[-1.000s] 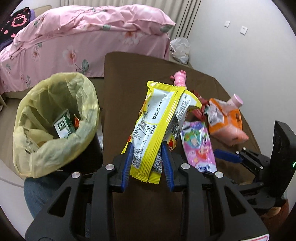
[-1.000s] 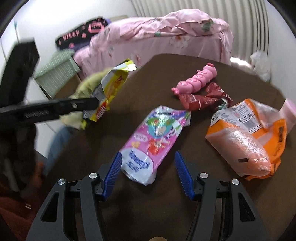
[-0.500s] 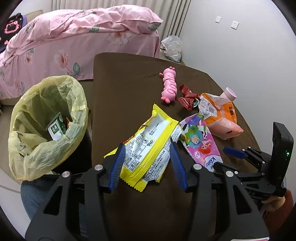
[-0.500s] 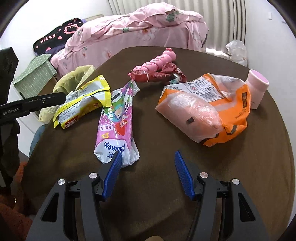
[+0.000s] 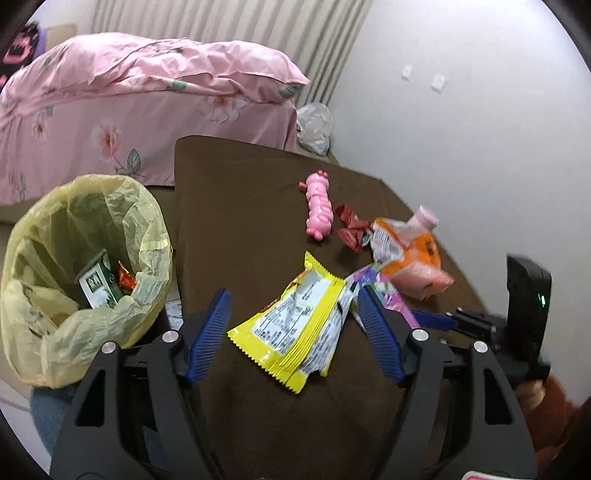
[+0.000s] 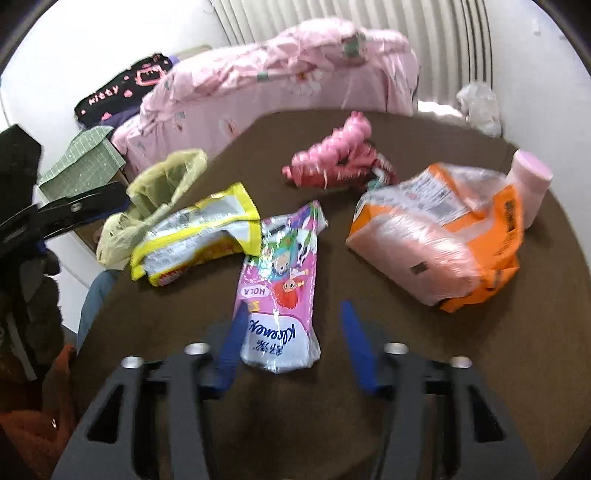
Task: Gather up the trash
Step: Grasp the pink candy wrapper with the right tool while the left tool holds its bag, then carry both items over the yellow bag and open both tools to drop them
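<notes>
While Trash Lies Scattered on Brown Table [image 5: 240,206]

Lower left: lined trash bin [image 5: 85,266]. Centre: yellow wrapper [image 5: 291,321], lying loose inside opening left gripper [image 5: 295,332]. Lower centre: pink tissue pack [image 6: 280,295], between closing right gripper [image 6: 291,343], pads apart from it

A bed [image 5: 147,110] with a pink floral cover [image 6: 280,74] stood beyond the brown table [image 5: 240,206]. Pleated curtains [image 5: 258,29] hung behind it, and two wall switches [image 5: 423,77] sat on the white wall.
</notes>
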`<state>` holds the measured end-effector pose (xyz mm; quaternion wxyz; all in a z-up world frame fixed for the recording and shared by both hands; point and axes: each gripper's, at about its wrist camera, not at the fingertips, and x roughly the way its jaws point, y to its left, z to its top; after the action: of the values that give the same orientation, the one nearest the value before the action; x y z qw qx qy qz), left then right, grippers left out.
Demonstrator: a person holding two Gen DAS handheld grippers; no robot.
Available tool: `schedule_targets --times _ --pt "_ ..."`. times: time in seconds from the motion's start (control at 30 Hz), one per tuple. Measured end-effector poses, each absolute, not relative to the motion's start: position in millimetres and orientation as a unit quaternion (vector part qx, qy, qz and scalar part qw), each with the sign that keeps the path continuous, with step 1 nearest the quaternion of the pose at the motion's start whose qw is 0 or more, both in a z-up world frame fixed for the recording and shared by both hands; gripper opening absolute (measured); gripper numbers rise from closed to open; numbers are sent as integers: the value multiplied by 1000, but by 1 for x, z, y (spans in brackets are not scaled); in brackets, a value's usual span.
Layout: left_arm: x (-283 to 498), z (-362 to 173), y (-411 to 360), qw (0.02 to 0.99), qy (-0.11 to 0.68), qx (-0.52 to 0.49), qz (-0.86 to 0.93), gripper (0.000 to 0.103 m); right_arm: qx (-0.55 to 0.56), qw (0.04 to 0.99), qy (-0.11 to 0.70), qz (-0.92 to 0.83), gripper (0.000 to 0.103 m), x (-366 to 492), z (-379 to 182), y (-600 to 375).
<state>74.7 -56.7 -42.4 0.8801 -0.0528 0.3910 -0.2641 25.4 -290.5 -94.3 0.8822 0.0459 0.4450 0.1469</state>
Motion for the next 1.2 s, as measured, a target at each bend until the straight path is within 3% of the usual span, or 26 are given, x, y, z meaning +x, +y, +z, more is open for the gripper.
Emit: schedule_targets --times 0.1,0.33,0.57,0.6,0.63,0.67,1.0,1.2 --pt "73 -46 -65 877 396 -16 -272 67 28 890 428 152 8 19 -89 -289" --pt "93 -60 -90 862 414 43 -288 67 44 918 380 102 6 6 -60 -324" --pt "89 -80 -104 848 446 70 -278 42 53 927 365 74 6 2 -49 -342" --pt "86 -80 -103 849 444 65 -277 28 55 927 365 73 6 3 -49 -343" --pt "83 -80 -100 849 446 56 -278 25 57 926 365 74 6 3 -49 -343" --pt "81 -80 -96 850 446 44 -277 12 57 926 365 74 6 4 -49 -342" --pt "69 -53 -50 882 404 -20 -241 12 25 933 347 91 6 6 -29 -313" --pt "76 -22 0 929 346 -22 -126 12 -2 939 315 138 6 32 3 -275"
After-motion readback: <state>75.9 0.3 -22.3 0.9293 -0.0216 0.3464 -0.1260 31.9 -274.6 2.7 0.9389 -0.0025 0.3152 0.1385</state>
